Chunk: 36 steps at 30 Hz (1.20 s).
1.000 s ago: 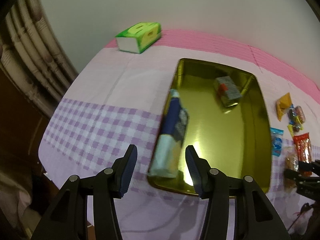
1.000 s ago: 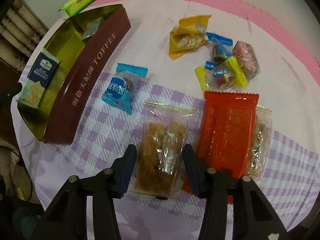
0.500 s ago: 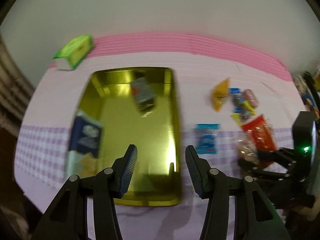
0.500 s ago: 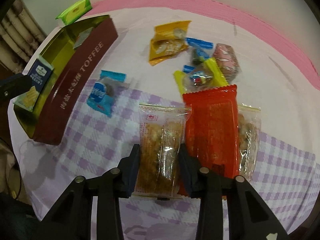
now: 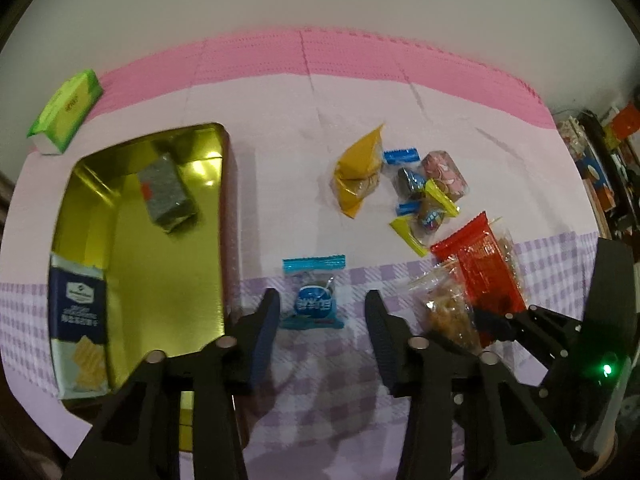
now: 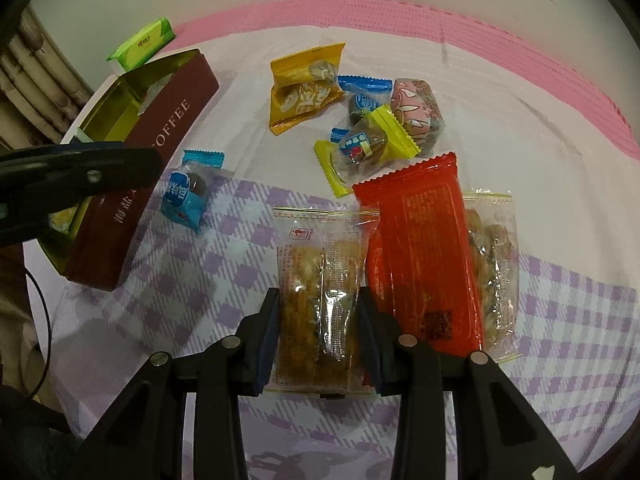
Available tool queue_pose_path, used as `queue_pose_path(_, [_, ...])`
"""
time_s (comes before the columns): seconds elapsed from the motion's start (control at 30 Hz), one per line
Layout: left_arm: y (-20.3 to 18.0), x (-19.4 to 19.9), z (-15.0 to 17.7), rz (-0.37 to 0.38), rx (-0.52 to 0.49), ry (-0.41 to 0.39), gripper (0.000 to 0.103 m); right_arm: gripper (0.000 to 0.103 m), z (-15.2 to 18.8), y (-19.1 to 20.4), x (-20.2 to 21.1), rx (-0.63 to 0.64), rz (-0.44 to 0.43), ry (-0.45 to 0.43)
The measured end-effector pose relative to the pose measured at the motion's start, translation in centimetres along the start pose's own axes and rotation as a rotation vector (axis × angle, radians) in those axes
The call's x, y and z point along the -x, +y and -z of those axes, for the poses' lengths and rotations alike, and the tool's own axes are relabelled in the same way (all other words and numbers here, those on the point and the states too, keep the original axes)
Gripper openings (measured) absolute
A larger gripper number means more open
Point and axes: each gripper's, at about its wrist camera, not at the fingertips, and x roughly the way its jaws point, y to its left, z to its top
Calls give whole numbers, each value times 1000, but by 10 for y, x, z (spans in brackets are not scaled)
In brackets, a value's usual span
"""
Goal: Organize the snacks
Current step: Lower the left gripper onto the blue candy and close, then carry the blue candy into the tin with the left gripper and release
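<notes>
One tablecloth (image 5: 280,120), pink band at the far edge, lilac check nearer the grippers. One open tin (image 6: 132,184), gold inside, maroon outside, its side printed "TOFFEE" plus Chinese characters too small to read; it sits left of both grippers. Inside the tin: one navy-and-white cracker pack (image 5: 80,320) and one grey wrapped block (image 5: 166,194). One green tissue pack (image 5: 66,114) lies beyond the tin, far left.

Loose snacks, counted: one red flat pack (image 6: 420,256), print unreadable; two clear packs of brown pastry, one (image 6: 320,300) between the right gripper's pads, the other (image 6: 496,276) partly under the red pack; one yellow pouch (image 6: 304,88); one pink-patterned sweet (image 6: 416,108); one yellow-ended sweet (image 6: 360,152); one blue-ended sweet (image 6: 364,100) in the far cluster; one blue-wrapped sweet (image 5: 314,300) alone.

Left gripper (image 5: 320,320): jaws closing, the lone blue-wrapped sweet between them, pads not touching it.

Right gripper (image 6: 318,332): narrow, both pads pressed against the near clear pastry pack, which extends away from it; red pack just right.
</notes>
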Motion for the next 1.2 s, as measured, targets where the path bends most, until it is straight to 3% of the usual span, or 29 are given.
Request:
queue_pose_path(0.33, [-7, -31, -6, -20, 20, 67, 35, 35, 3, -7, 4, -14, -36, -13])
queue_pose_path(0.47, [-8, -38, -11, -47, 13, 64, 34, 35, 3, -8, 4, -18, -43, -13])
queue_pose_path(1.2, [-12, -38, -7, -42, -29, 37, 25, 35, 2, -7, 4, -20, -36, -6])
